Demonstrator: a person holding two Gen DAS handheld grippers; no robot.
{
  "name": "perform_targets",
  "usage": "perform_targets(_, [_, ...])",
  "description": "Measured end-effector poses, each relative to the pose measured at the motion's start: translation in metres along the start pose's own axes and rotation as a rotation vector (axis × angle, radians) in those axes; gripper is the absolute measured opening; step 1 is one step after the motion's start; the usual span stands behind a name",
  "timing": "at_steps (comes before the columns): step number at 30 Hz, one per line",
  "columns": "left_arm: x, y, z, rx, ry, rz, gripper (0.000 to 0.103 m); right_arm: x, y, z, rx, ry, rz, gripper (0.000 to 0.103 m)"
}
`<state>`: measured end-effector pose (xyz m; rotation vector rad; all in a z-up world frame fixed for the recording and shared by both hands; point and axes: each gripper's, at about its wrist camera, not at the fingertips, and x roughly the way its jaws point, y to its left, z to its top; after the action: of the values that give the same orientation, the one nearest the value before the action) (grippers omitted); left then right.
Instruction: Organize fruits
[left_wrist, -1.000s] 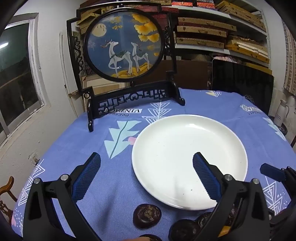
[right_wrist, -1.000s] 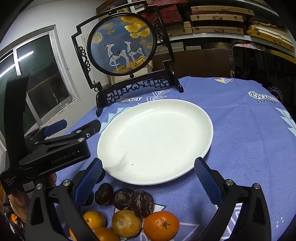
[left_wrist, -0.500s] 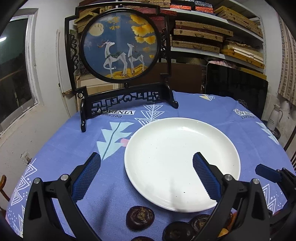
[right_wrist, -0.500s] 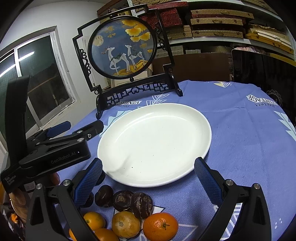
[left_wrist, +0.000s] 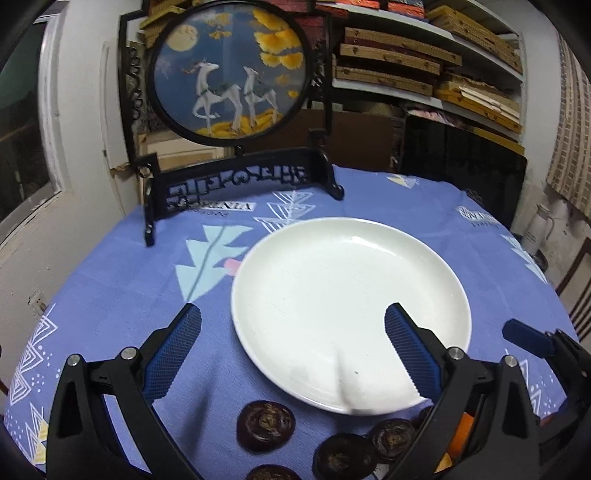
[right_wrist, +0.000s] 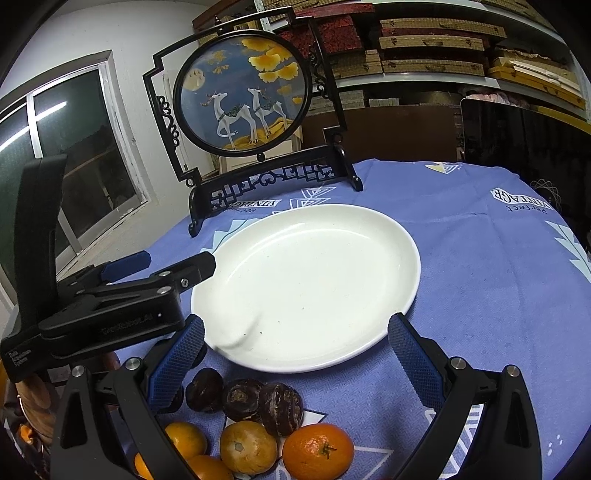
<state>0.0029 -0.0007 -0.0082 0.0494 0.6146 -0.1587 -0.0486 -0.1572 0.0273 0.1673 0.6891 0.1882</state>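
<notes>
Fruit lies on the blue tablecloth (right_wrist: 480, 258) just short of both claws: oranges (right_wrist: 317, 451) and dark brown fruits (right_wrist: 280, 408) cluster below and between the right claw's (right_wrist: 295, 354) fingers, close to its left pad. That claw is spread wide, holding and touching nothing. The left claw (left_wrist: 295, 350) is likewise wide open and empty, with dark fruits (left_wrist: 266, 426) beneath the gap between its fingers and a sliver of orange (left_wrist: 458, 432) behind its right finger. Ahead of both claws sits a white plate (right_wrist: 369, 343) with nothing on it; its near rim lies between the fingertips of each. The left claw appears in the right wrist view at the plate's left edge. Beyond the plate stands a round deer picture (left_wrist: 231, 70) in a black stand.
</notes>
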Motion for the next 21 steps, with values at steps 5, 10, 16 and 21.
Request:
perform_targets(5, [0.001,0.003,0.002,-0.001,-0.004,0.021,0.098,0.000,0.000,-0.001,0.002,0.005,0.000,0.100])
perform_targets(10, [0.003,0.004,0.003,0.001,0.006,0.019,0.098,0.002,-0.001,-0.001,0.004,0.009,0.001,0.100])
perform_targets(16, [-0.001,0.007,0.006,0.000,-0.016,-0.002,0.098,0.001,0.002,-0.001,-0.016,-0.001,-0.017,0.100])
perform_targets(21, [-0.025,0.016,0.001,0.041,-0.060,-0.029,0.098,-0.029,0.005,-0.002,-0.044,-0.020,-0.035,0.100])
